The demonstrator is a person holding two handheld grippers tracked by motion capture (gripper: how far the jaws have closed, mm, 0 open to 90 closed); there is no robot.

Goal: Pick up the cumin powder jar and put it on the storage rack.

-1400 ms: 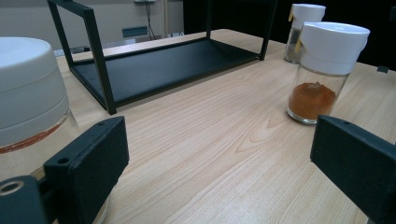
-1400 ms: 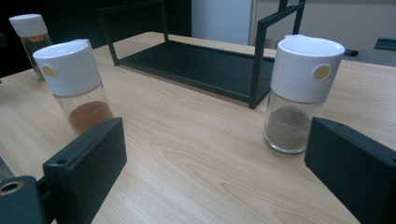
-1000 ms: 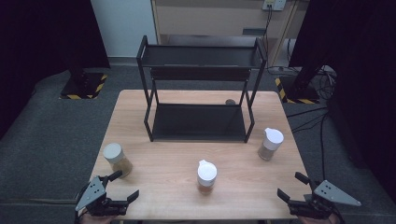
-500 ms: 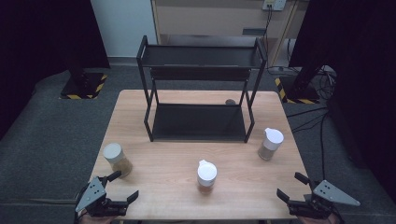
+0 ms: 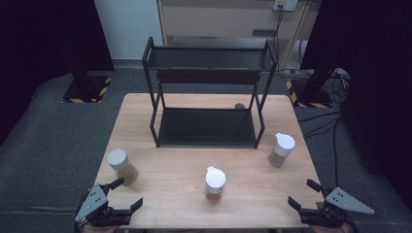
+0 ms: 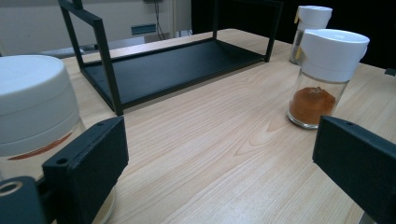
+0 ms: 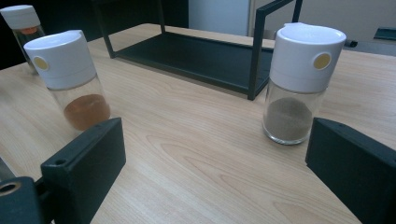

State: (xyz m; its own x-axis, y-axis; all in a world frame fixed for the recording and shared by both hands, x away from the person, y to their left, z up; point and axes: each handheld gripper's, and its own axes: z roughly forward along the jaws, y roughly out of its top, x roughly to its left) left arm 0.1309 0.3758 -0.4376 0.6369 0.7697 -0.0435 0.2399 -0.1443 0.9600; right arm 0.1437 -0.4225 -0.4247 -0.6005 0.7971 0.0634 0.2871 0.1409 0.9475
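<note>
Three spice jars stand on a wooden table [image 5: 170, 170] in front of a black two-tier rack [image 5: 206, 127]. A tan-lidded jar [image 5: 122, 165] is at the front left, and a white-capped jar of orange spice [image 5: 214, 183] is at the front middle. The third, a white-capped jar of grey powder [image 5: 281, 149], stands at the right. My left gripper [image 5: 128, 192] is open at the front left corner, just short of the tan-lidded jar [image 6: 32, 107], with the orange jar [image 6: 322, 77] farther off. My right gripper [image 5: 301, 192] is open at the front right, facing the grey-powder jar [image 7: 301, 84] and the orange jar [image 7: 74, 79].
Both shelves of the rack [image 7: 201, 53] are bare. A small dark object [image 5: 239, 105] lies on the table behind the rack's right side. Dark floor surrounds the table, with cables at the right.
</note>
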